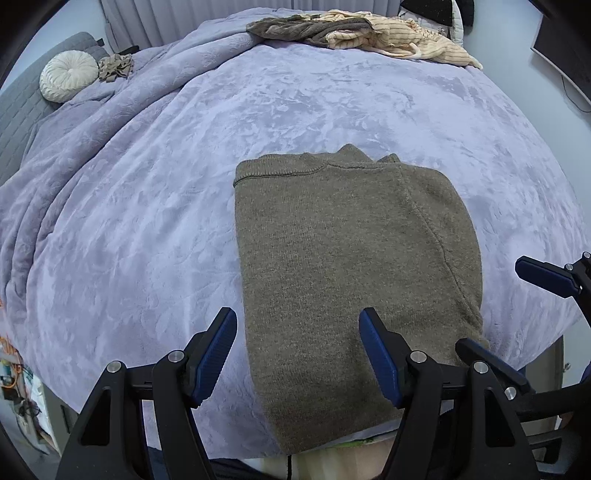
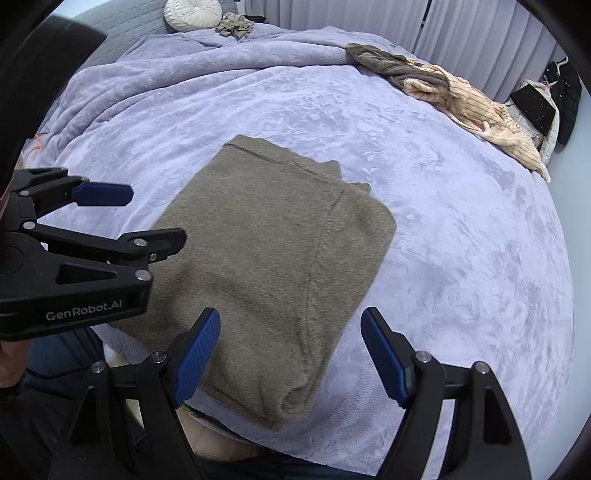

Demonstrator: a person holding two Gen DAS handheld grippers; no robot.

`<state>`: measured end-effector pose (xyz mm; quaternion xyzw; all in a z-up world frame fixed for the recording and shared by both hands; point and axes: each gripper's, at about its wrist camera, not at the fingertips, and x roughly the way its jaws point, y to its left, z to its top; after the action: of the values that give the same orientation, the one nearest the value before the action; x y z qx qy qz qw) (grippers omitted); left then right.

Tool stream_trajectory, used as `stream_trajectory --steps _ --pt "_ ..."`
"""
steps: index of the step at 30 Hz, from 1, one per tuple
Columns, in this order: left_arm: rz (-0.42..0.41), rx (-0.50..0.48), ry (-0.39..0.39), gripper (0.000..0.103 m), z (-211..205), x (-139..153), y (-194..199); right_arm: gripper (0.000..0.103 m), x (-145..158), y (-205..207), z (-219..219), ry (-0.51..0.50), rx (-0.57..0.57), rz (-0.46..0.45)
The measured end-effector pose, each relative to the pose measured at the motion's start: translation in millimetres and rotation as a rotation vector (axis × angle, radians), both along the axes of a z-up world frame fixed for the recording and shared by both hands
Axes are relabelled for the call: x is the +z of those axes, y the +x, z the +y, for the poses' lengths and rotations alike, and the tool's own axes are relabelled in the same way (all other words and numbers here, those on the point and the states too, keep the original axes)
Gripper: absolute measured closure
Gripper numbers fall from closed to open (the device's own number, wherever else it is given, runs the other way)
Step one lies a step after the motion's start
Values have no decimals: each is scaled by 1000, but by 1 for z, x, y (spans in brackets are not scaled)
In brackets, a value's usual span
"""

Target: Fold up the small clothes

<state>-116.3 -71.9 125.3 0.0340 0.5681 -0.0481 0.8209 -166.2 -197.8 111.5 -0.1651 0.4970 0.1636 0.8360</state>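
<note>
Olive knit garment (image 1: 343, 266) lies folded into a flat rectangle near the front edge of the lilac blanket (image 1: 147, 184); I hold the left gripper (image 1: 297, 354) and right gripper (image 2: 290, 354) above it, jaws apart, nothing held; this piece looks done (judging by its tidy edges); the heap of clothes (image 1: 362, 33) at the far side remains unfolded.

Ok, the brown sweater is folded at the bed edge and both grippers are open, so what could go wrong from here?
The folded sweater overhangs the near edge of the purple blanket, so a nudge could let it slide off. The left gripper and right gripper hover close above it; a pad could snag the knit and undo the fold.
</note>
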Motion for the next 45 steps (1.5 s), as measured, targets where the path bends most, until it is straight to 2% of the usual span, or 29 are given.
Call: stream_trajectory --steps 8,11,15,22,45 --pt "46 17 19 33 -3 -10 3 22 2 15 -8 -7 -15 9" --pt "46 7 53 33 -7 -10 3 22 3 20 -6 -25 -4 1" --pt "62 6 20 33 -5 -8 6 22 3 26 -4 -25 11 1" --pt "64 39 21 33 2 -9 12 22 5 33 -4 -23 10 6" --pt "68 26 13 33 -1 -10 15 22 10 36 -1 -13 18 6"
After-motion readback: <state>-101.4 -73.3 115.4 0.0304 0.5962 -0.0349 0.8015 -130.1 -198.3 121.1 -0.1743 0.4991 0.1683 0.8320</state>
